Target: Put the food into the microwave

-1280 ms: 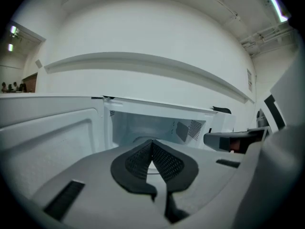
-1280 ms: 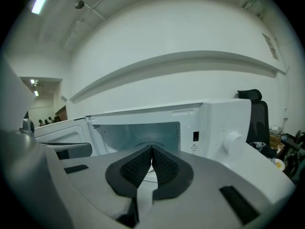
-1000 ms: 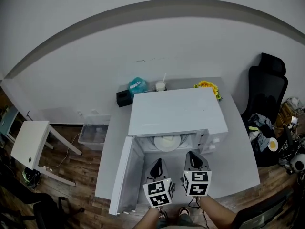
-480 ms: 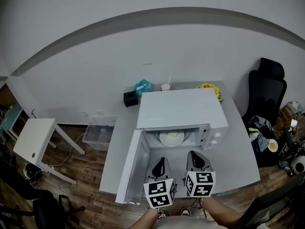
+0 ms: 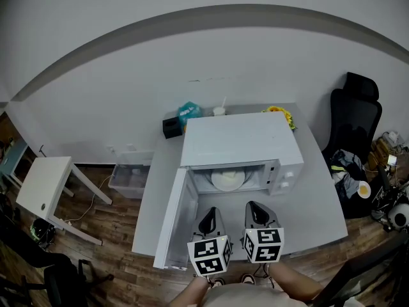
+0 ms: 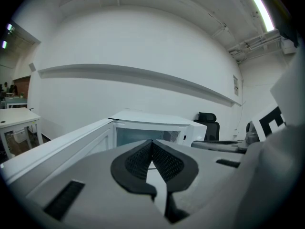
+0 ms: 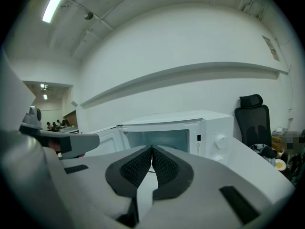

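The white microwave (image 5: 239, 142) stands on the grey table (image 5: 319, 200) with its door (image 5: 174, 219) swung open to the left. Inside the cavity a white plate of pale food (image 5: 228, 178) rests on the turntable. My left gripper (image 5: 211, 211) and right gripper (image 5: 254, 205) hover side by side in front of the opening, apart from it. Both are shut, with nothing between their pads. In the left gripper view the shut left gripper (image 6: 152, 142) points at the lit cavity (image 6: 143, 135). The right gripper view shows the right gripper (image 7: 152, 148) likewise shut before the cavity (image 7: 159, 140).
Behind the microwave sit a teal tissue pack (image 5: 186, 112), a black box (image 5: 171, 128), a cup (image 5: 219, 111) and yellow flowers (image 5: 278, 114). A black office chair (image 5: 354, 117) stands at the right. A white side table (image 5: 41, 187) and a plastic bin (image 5: 131, 179) are on the floor, left.
Both grippers have drawn back a little from the microwave's mouth and risen slightly, still shut. The plate stays inside, the door stays open.
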`<state>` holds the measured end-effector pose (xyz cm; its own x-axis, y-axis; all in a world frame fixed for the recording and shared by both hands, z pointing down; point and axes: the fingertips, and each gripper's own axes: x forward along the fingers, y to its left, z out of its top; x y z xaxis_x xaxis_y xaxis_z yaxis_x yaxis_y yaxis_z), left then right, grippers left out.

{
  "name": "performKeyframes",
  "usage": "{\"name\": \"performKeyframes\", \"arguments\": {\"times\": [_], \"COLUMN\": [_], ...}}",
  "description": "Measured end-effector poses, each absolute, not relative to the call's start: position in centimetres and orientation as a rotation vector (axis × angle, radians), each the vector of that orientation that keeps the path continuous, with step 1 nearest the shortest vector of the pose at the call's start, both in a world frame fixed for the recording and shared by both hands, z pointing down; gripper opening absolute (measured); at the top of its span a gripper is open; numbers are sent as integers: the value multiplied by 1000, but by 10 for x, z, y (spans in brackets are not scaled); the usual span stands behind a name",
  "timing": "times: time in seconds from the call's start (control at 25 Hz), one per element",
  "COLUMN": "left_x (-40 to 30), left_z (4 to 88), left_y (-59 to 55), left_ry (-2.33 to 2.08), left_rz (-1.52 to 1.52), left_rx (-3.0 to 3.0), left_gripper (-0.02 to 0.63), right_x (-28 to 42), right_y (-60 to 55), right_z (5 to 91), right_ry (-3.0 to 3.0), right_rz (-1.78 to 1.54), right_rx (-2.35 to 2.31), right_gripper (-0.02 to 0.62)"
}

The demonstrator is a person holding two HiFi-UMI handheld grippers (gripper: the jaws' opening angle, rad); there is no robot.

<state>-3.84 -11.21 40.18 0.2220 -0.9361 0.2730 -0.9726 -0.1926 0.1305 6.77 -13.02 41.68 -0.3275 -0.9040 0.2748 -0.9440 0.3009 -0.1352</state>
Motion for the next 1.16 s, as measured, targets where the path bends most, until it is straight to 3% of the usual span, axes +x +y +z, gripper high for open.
{"name": "performKeyframes", "arguments": {"times": [1.16], "left_x": [-29], "left_z": [411], "left_y": [-111], "left_ry": [-1768], "left_rz": [189], "left_rx": [2194], "left_gripper": [3], "right_x": [67], "right_y": [-120], "right_z": [424], "right_ry": [-2410], "right_rz": [431], "right_rx": [1654], "right_gripper": [15]}}
